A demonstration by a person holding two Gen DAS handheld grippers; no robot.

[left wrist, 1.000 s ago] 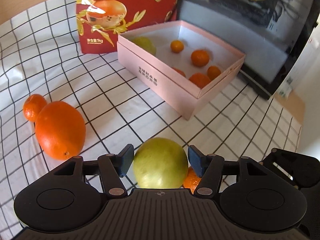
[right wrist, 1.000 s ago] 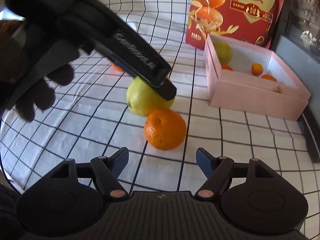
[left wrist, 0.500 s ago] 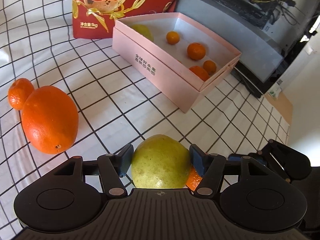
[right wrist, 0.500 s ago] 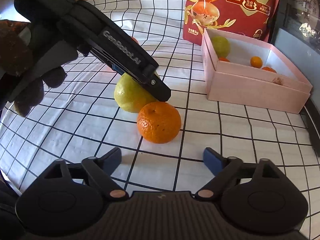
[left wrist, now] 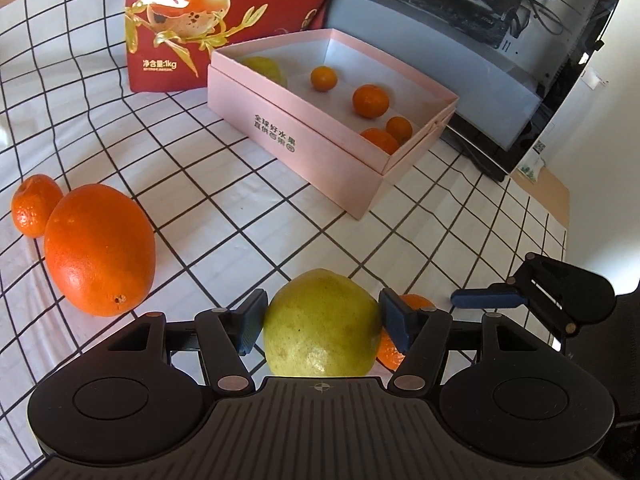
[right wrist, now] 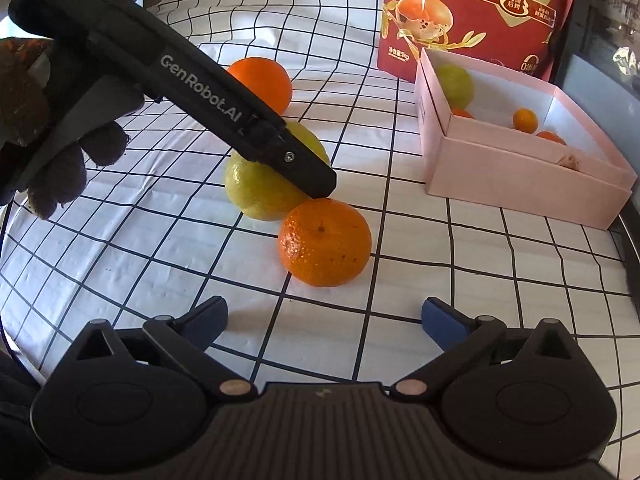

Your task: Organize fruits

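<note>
On a tabletop (left wrist: 248,204) covered in white cloth with a black grid, the left tool (left wrist: 322,322) is clamped on a yellow-green pear (left wrist: 320,330) — a blue pad pressed to each side of the fruit. From the right wrist view the same pear (right wrist: 260,190) sits low on the cloth, the left tool's dark body slanting across its top, a gloved hand (right wrist: 48,136) gripping the handle.

Touching the pear on its near side is a mandarin (right wrist: 325,242), which lies just ahead of the right tool (right wrist: 324,318); that tool's 2 fingers stand wide apart, holding nothing. In the left wrist view only a sliver of this mandarin (left wrist: 390,354) shows behind the pear and the pad.

Further off, a pink box (left wrist: 320,160) stands open with a second pear (left wrist: 266,70) in its far corner and 4 small mandarins (left wrist: 370,100) scattered inside. A red snack bag (left wrist: 224,20) stands upright right behind the box.

To the left, a large orange (left wrist: 100,250) rests on the cloth beside a small mandarin (left wrist: 34,204) — the 2 appear to touch.
</note>
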